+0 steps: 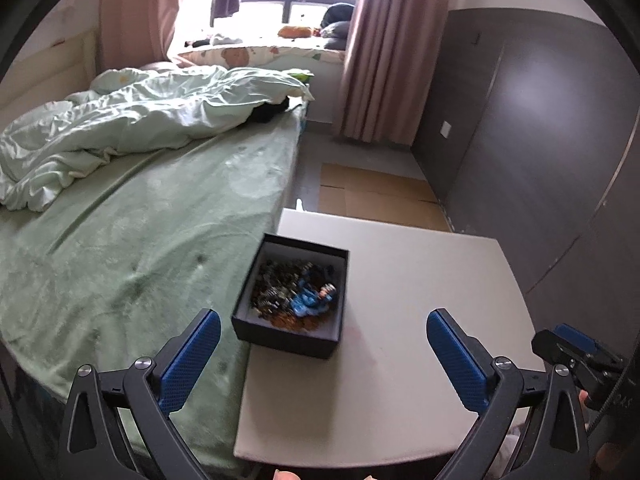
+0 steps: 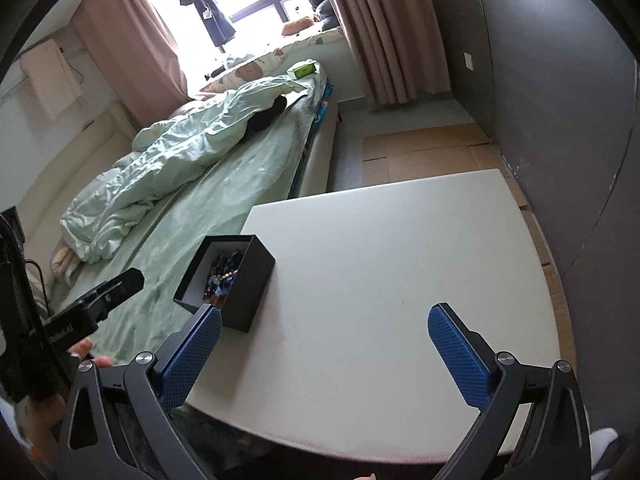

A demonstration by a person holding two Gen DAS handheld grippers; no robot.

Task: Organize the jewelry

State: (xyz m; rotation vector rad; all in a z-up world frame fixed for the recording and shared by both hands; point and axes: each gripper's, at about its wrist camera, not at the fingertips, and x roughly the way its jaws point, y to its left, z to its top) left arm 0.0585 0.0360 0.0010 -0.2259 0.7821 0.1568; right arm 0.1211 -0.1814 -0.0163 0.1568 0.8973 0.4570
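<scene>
A black open box stands at the left edge of a white table, partly over the bed side. It holds a jumble of jewelry: dark beads, a blue piece, orange beads. My left gripper is open and empty, with the box between and just beyond its blue pads. In the right wrist view the box sits left of centre, with jewelry inside. My right gripper is open and empty above the table, its left pad near the box's front corner.
A bed with a green sheet and rumpled quilt lies left of the table. Cardboard sheets cover the floor beyond. A grey wardrobe wall runs along the right. Pink curtains and a window are at the back.
</scene>
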